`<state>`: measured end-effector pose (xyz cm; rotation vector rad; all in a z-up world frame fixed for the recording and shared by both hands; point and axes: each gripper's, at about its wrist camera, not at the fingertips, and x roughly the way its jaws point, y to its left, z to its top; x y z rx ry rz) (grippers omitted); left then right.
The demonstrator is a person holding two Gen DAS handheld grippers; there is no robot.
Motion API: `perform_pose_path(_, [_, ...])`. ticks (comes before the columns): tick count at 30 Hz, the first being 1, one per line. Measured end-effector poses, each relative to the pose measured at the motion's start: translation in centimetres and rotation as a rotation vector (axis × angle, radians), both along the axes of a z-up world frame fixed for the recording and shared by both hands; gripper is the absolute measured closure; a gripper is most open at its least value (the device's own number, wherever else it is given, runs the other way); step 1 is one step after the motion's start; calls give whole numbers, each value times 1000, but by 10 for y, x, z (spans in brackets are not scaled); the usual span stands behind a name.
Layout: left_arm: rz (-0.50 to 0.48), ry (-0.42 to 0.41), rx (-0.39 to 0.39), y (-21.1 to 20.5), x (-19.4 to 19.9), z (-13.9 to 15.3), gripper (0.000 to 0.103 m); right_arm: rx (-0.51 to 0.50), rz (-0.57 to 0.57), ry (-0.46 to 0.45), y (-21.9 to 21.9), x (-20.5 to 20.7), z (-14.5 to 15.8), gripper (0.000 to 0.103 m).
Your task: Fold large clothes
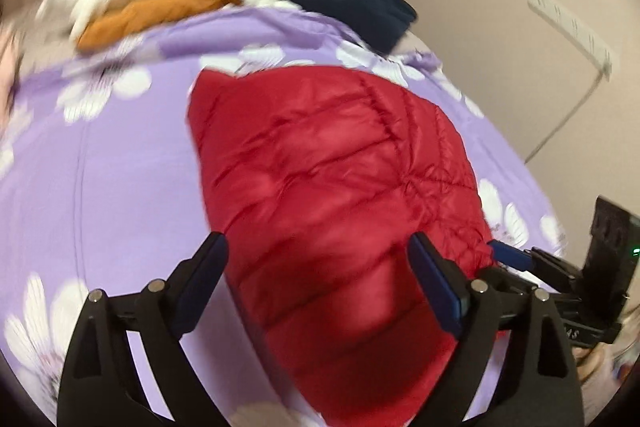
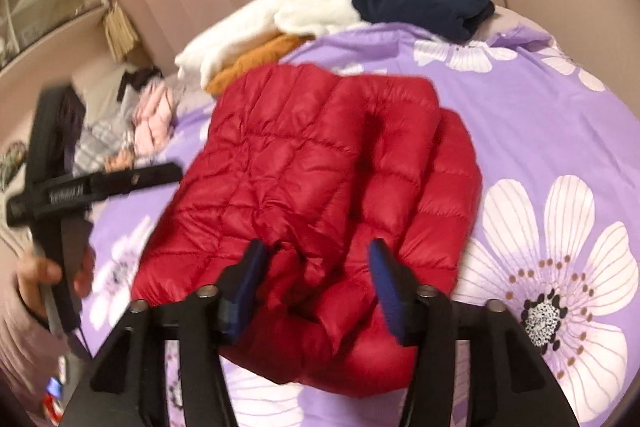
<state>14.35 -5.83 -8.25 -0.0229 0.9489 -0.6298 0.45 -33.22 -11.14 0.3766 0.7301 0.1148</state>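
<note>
Purple floral bedspread (image 2: 540,99) carries red jacket (image 2: 312,163) beneath both gaping, empty grippers (image 1: 318,267) (image 2: 316,275).

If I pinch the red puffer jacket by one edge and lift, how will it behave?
The red puffer jacket is probably light for its bulk, given its puffy quilted panels. Its glossy shell looks slippery, so a shallow pinch may slide. It already lies in soft folds, so it should droop.

Both grippers (image 1: 318,259) (image 2: 316,267) — black frames, blue pads (image 1: 434,283), silver screws (image 1: 478,285)

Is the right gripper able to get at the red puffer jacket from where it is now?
Probably yes: the right gripper is open right over the red puffer jacket, with nothing between them.
</note>
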Motion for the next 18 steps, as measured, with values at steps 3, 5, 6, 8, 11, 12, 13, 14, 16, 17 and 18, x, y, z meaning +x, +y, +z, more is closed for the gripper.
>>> perform_pose_path(3, [49, 108, -86, 21, 8, -13, 10, 46, -32, -10, -3, -2, 4, 29])
perform_pose_path(5, [79, 178, -124, 29, 15, -27, 10, 95, -49, -7, -7, 0, 5, 25])
perform_pose_path(6, [87, 204, -144, 31, 18, -31, 10, 127, -75, 0, -11, 2, 4, 17])
perform_pose_path(8, [94, 284, -215, 35, 24, -44, 10, 178, -104, -7, -18, 3, 3, 13])
perform_pose_path(11, [96, 335, -259, 35, 30, -52, 10, 260, -136, 10, -30, 8, 4, 10])
perform_pose_path(12, [93, 343, -265, 34, 30, -53, 10, 287, -142, 13, -35, 10, 4, 7])
perform_pose_path(13, [88, 353, -272, 32, 31, -54, 9, 307, -148, 16, -40, 13, 4, 5])
perform_pose_path(14, [87, 362, -274, 31, 32, -56, 7, 324, -153, 22, -44, 15, 3, 2])
perform_pose_path(16, [86, 372, -274, 30, 39, -59, 6, 346, -185, 44, -54, 18, -2, 1])
perform_pose_path(17, [84, 377, -275, 29, 39, -60, 5, 353, -201, 48, -59, 19, -4, 1])
perform_pose_path(18, [81, 385, -277, 29, 41, -62, 4, 370, -211, 55, -64, 20, -9, 1])
